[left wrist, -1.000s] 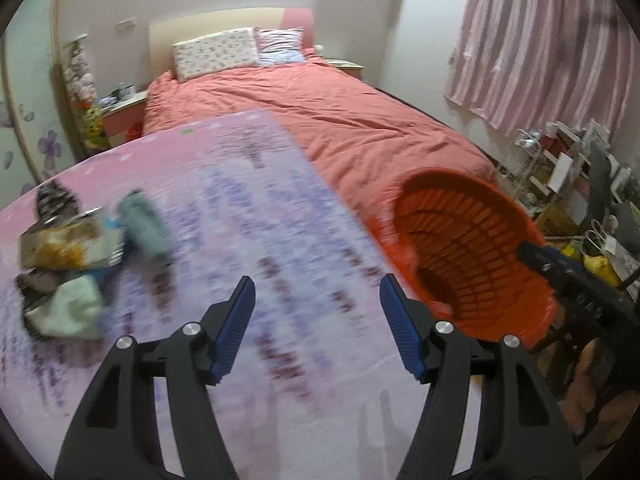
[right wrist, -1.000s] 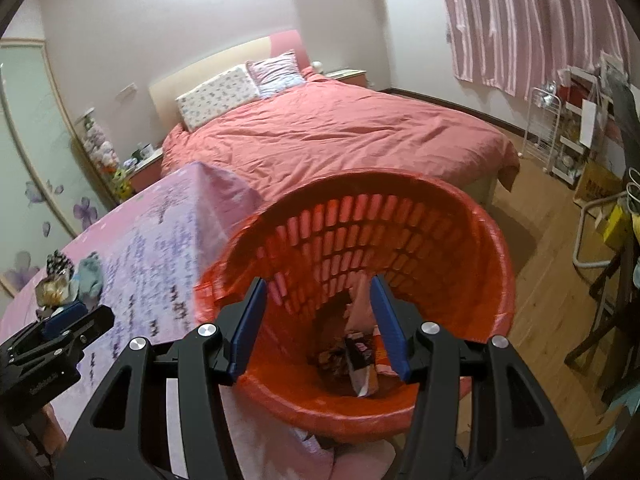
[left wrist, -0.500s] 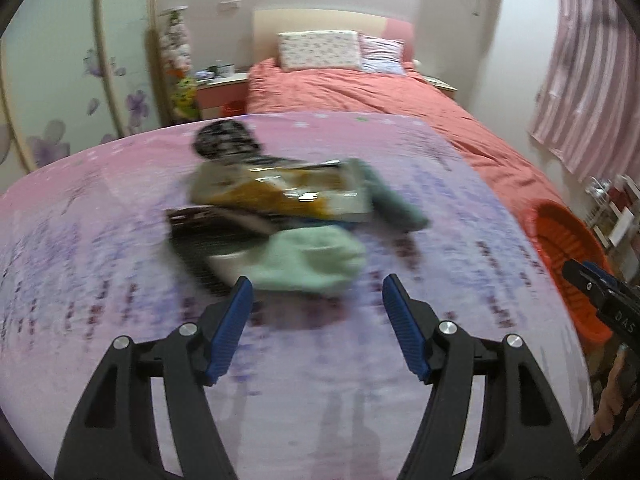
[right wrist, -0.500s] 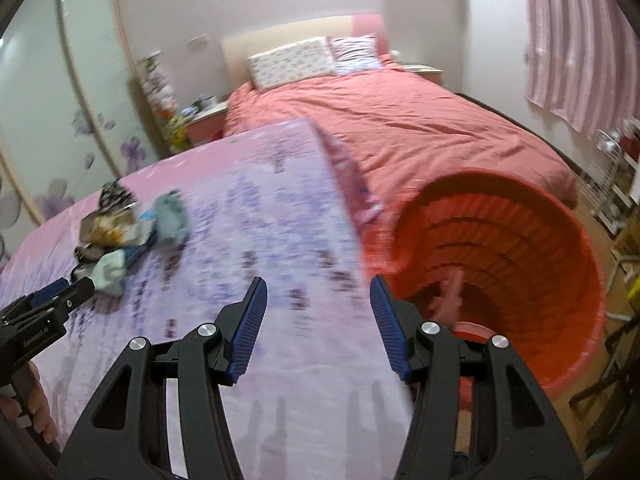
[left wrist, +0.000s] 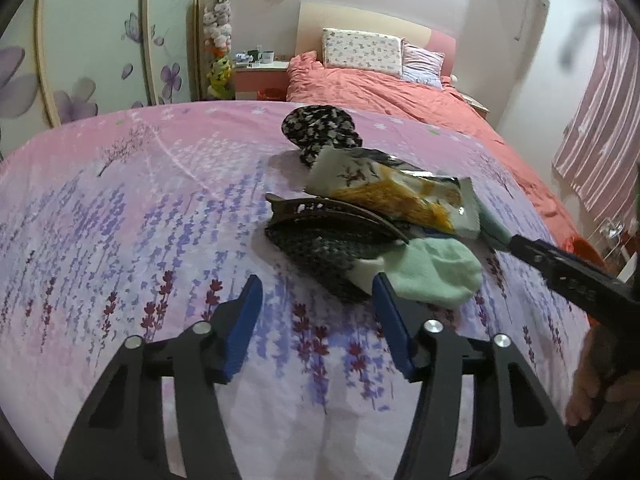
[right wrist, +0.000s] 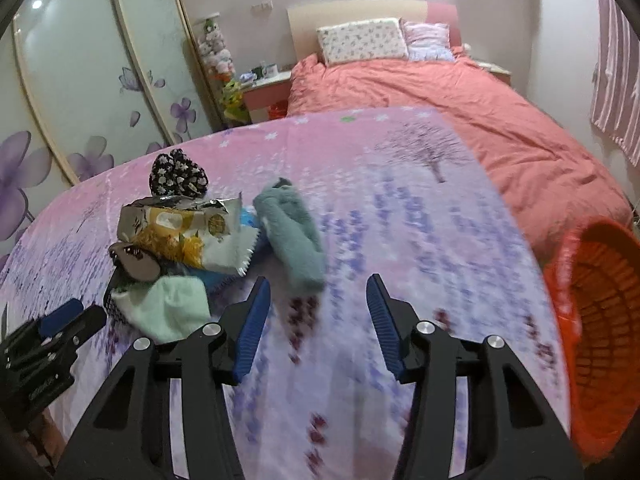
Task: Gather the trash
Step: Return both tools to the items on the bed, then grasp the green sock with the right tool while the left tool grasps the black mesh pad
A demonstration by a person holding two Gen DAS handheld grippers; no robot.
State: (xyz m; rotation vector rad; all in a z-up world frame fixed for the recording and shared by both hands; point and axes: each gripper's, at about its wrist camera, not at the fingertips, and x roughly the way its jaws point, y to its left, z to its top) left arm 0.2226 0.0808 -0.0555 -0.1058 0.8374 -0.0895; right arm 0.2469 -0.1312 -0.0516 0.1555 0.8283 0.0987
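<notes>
A yellow and silver snack wrapper (left wrist: 396,196) lies on a pile on the lavender-print cloth; it also shows in the right wrist view (right wrist: 180,232). Under it lie a brown hair clip (left wrist: 332,212), a dark patterned cloth (left wrist: 316,248), a mint sock (left wrist: 432,272) and a teal sock (right wrist: 292,236). My left gripper (left wrist: 316,312) is open and empty just short of the pile. My right gripper (right wrist: 316,312) is open and empty, to the right of the pile. The orange basket (right wrist: 600,320) stands at the right edge.
A black floral cloth (left wrist: 320,128) lies behind the pile. A bed with a coral duvet (right wrist: 440,92) fills the back. A nightstand (right wrist: 264,84) and floral wardrobe doors (right wrist: 80,80) stand at the left. Pink curtains (left wrist: 600,120) hang at the right.
Both grippers have swung left, away from the orange basket and toward the pile. The left gripper has closed in on the pile. The right gripper, first over the basket, is now over the cloth.
</notes>
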